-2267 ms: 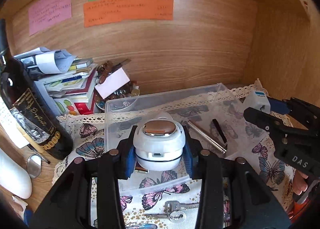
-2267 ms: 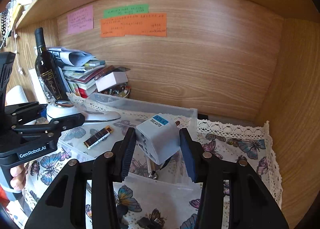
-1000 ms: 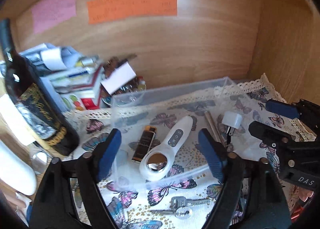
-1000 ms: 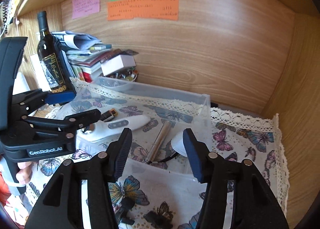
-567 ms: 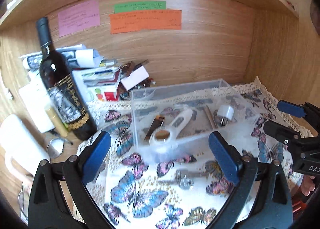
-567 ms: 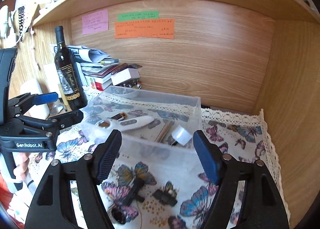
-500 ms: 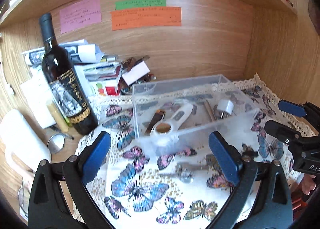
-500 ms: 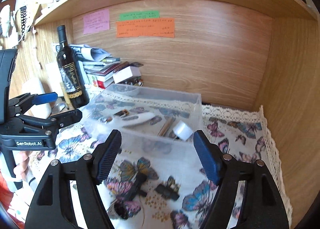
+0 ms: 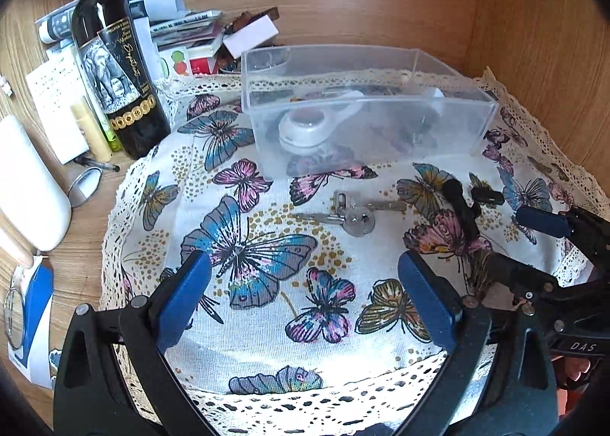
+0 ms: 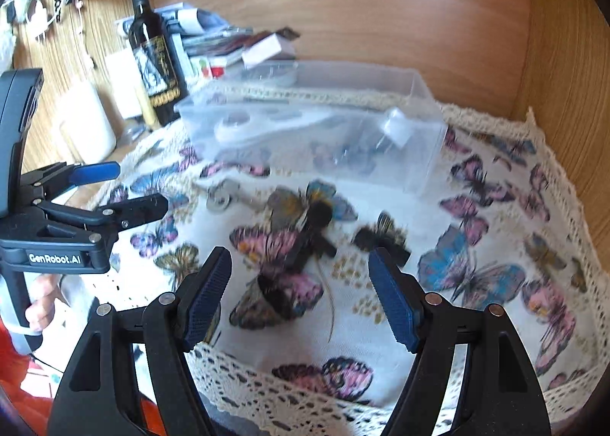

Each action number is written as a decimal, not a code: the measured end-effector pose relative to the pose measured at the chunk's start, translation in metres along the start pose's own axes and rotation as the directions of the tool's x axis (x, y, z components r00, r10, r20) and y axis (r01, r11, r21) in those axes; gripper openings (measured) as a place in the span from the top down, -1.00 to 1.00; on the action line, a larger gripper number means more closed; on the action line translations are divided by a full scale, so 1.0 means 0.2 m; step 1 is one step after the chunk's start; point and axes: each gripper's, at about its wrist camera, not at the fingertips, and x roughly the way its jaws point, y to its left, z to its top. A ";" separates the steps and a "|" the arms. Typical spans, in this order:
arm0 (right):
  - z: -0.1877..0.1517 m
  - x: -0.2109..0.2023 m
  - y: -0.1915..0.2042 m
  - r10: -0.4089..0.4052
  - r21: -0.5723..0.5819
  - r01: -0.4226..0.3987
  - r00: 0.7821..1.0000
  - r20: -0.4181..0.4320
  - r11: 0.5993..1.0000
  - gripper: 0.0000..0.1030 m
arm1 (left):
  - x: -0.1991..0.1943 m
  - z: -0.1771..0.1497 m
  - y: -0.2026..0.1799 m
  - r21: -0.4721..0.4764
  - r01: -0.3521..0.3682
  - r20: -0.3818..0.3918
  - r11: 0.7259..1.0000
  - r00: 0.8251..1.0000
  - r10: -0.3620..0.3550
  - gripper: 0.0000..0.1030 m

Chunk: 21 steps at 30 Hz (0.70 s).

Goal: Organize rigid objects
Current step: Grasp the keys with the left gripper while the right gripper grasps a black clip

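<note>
Left gripper, fingers wide and empty, faces the keys lying crosswise at frame centre, before the clear bin. Right gripper, fingers moderately apart and empty, is nearer the black clips, long axis running diagonally toward upper right.

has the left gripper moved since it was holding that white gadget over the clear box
Yes. The left gripper has pulled back from the clear box, which now sits further up its view; its empty jaws have just been opening, and the keys lie ahead.
</note>
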 end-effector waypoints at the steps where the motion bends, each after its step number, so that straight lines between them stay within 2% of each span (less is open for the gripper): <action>1: -0.02 0.02 0.00 0.008 0.005 -0.008 1.000 -0.015 1.000 -0.39 | 0.01 -0.01 0.00 0.002 0.002 -0.009 1.000 1.000 -0.002 -0.93; 3: -0.05 0.04 0.01 0.015 0.007 -0.015 0.999 -0.033 1.000 -0.39 | 0.04 0.00 0.00 0.012 0.007 -0.029 1.000 1.000 -0.007 -0.93; 5: -0.07 0.05 0.01 0.022 0.010 -0.021 0.999 -0.044 1.000 -0.27 | 0.08 0.01 -0.01 0.019 0.013 -0.047 1.000 0.999 -0.012 -0.93; 7: -0.08 0.07 0.01 0.029 0.013 -0.028 0.998 -0.057 1.000 0.07 | 0.11 0.04 -0.01 0.022 0.020 -0.067 1.000 0.998 -0.019 -0.93; 8: -0.08 0.07 0.01 0.017 0.013 -0.016 0.999 -0.051 1.000 0.13 | 0.13 0.06 -0.01 0.022 0.021 -0.074 1.000 0.997 -0.020 -0.93; 9: -0.08 0.07 0.00 0.011 0.013 -0.010 0.999 -0.049 1.000 0.31 | 0.15 0.07 -0.02 0.023 0.025 -0.081 0.999 0.996 -0.023 -0.93; 10: -0.08 0.07 -0.01 0.021 0.019 -0.020 0.999 -0.050 1.000 0.40 | 0.17 0.08 -0.02 0.025 0.026 -0.085 0.999 0.996 -0.024 -0.93; 12: -0.07 0.06 -0.03 0.040 0.037 -0.038 0.998 -0.042 0.999 0.40 | 0.21 0.11 -0.03 0.027 0.023 -0.098 0.999 0.995 -0.020 -0.94; 16: -0.07 0.05 -0.06 0.017 0.042 -0.016 1.000 -0.025 0.999 0.40 | 0.28 0.13 -0.06 0.033 0.033 -0.126 0.999 0.992 -0.028 -0.93; 21: -0.04 0.01 -0.09 -0.005 0.054 0.005 1.000 0.004 0.999 0.40 | 0.30 0.14 -0.07 0.041 0.046 -0.116 0.998 0.992 -0.041 -0.42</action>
